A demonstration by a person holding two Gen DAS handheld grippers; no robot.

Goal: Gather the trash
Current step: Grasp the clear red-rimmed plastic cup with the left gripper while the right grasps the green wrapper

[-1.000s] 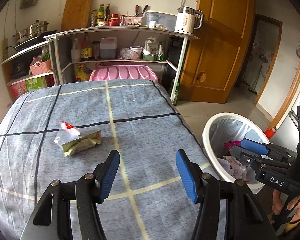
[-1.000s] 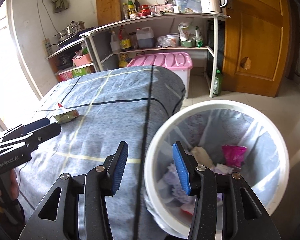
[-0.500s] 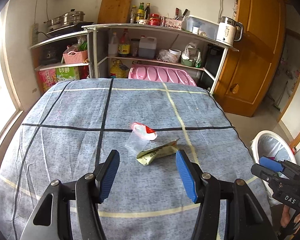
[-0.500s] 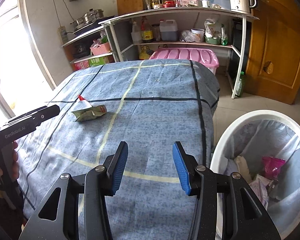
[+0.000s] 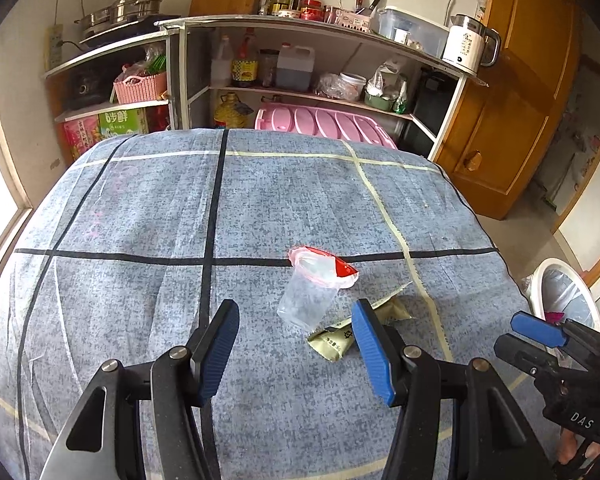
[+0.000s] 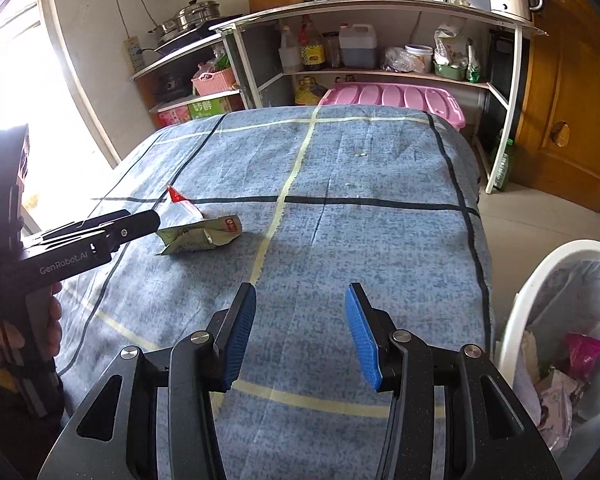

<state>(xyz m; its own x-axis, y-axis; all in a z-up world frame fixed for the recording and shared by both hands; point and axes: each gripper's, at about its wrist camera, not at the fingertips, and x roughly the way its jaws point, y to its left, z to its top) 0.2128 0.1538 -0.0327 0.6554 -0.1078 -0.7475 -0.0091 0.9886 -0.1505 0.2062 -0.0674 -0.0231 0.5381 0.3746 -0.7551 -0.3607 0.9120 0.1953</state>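
Trash on the desk: clear cup touching gold wrapper at its 5 o'clock, both likely light, crushable; pinch cup's mid-wall; left tool and right tool parted, empty

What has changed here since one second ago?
Both claws swung from the bin toward the table; the left claw now nears the cup and wrapper. The right claw follows. Nothing gripped; both stay open, trash unmoved.
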